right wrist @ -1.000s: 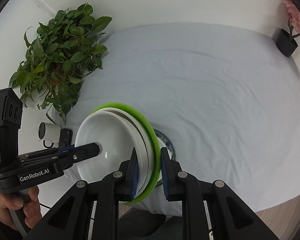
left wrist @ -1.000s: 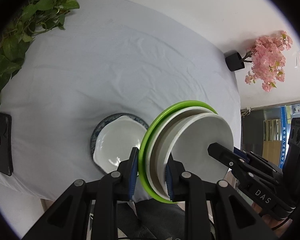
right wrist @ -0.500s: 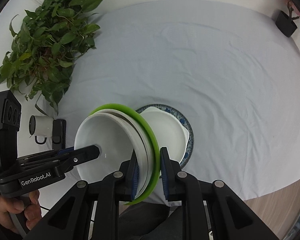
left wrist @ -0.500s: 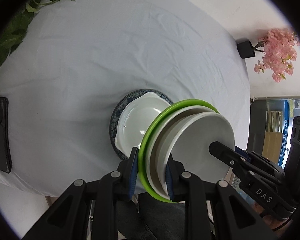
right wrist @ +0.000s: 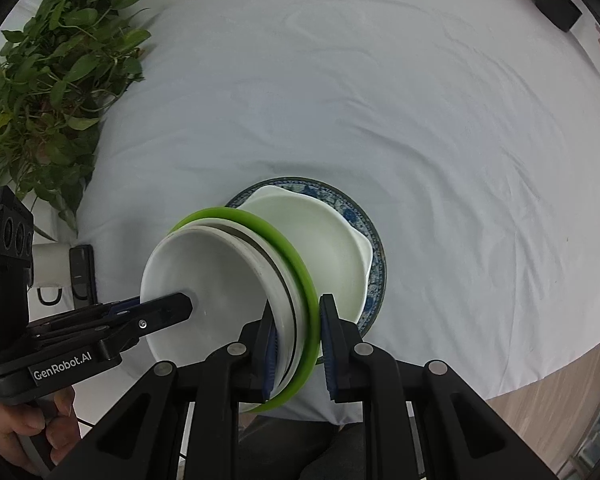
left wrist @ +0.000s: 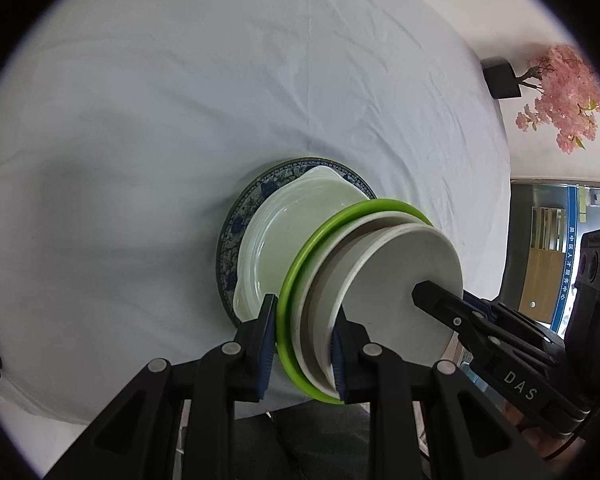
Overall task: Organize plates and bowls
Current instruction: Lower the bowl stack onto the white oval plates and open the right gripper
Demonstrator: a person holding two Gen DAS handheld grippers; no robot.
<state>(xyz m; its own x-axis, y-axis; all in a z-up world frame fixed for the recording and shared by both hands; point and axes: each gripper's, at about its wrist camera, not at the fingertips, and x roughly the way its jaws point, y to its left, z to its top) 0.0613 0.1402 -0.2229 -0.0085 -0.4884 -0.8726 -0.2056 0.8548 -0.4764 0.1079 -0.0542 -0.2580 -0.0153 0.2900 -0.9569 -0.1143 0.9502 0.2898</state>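
Now | left gripper [left wrist: 302, 338] jaws clamp dish stack [left wrist: 380, 276] rim | right gripper [right wrist: 298, 344] jaws clamp opposite rim

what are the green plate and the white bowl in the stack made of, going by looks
Green plate: probably plastic or melamine, given its even matte colour and thick rounded rim. White bowl: looks like glazed ceramic, smooth with a soft sheen, though white melamine can't be ruled out.

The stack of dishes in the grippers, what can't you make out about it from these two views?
- Stack: how many white dishes sit inside the green plate; rims overlap, both views.
- White dish on the blue-patterned plate: near side hidden behind the stack.
- Clearance between stack and white dish: unclear.
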